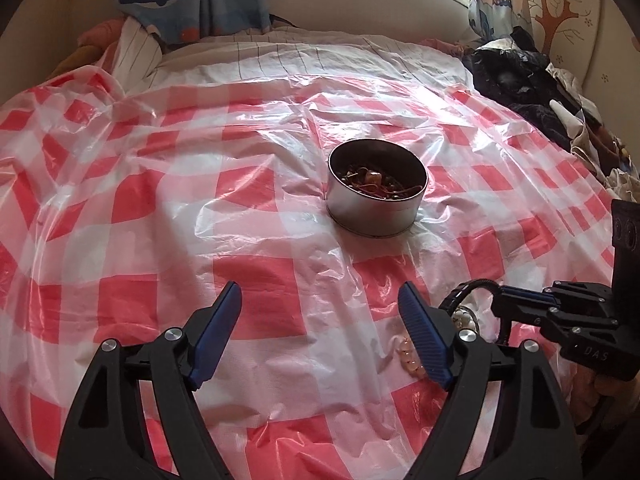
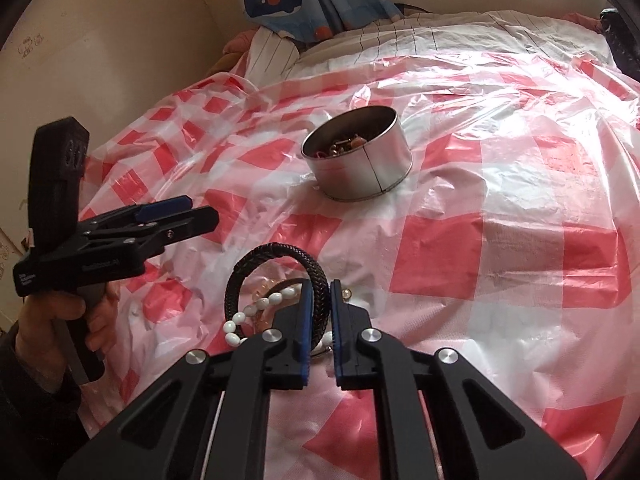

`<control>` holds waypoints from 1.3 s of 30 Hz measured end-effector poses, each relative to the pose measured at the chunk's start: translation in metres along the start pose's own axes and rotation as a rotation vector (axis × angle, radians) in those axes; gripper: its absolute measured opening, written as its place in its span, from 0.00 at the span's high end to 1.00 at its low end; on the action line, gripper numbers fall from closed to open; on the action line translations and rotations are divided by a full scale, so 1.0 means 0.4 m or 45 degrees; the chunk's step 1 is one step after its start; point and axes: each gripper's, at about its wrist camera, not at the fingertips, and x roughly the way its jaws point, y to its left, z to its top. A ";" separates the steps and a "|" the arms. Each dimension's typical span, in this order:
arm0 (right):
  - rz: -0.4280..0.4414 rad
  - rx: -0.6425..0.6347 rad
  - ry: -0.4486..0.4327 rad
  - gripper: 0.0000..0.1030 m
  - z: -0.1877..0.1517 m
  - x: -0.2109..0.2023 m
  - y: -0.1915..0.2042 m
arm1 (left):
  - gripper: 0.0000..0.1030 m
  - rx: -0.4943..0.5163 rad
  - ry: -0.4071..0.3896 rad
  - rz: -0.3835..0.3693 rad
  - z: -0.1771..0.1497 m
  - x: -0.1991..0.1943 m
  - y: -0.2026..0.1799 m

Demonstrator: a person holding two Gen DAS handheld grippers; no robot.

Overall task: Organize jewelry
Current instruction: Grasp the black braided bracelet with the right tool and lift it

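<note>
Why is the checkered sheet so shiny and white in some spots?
Left wrist view: window daylight glares off the crinkly plastic sheet behind the tin. Right wrist view: the brightest washed-out patch lies right of the tin; the fisheye lens bulges the checks.

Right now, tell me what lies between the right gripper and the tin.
Only bare checked plastic sheet, in the right wrist view, between the right gripper, shut on the black braided bracelet, and the tin.

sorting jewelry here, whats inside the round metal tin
The metal tin holds a dark tangle of jewelry: thin chains or cords and at least one amber-coloured bead. The tin's wall and the pile itself hide whatever lies deeper, so single pieces cannot be told apart.
</note>
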 end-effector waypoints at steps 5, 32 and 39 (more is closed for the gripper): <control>0.164 0.135 -0.090 0.91 0.016 -0.054 -0.044 | 0.26 0.078 0.035 -0.019 -0.009 0.015 -0.035; -0.284 0.214 0.039 0.76 0.004 -0.007 -0.142 | 0.94 0.353 0.109 -0.301 -0.044 0.002 -0.145; -0.277 0.187 0.055 0.62 0.004 0.007 -0.131 | 0.93 0.206 0.107 -0.105 -0.015 0.032 -0.064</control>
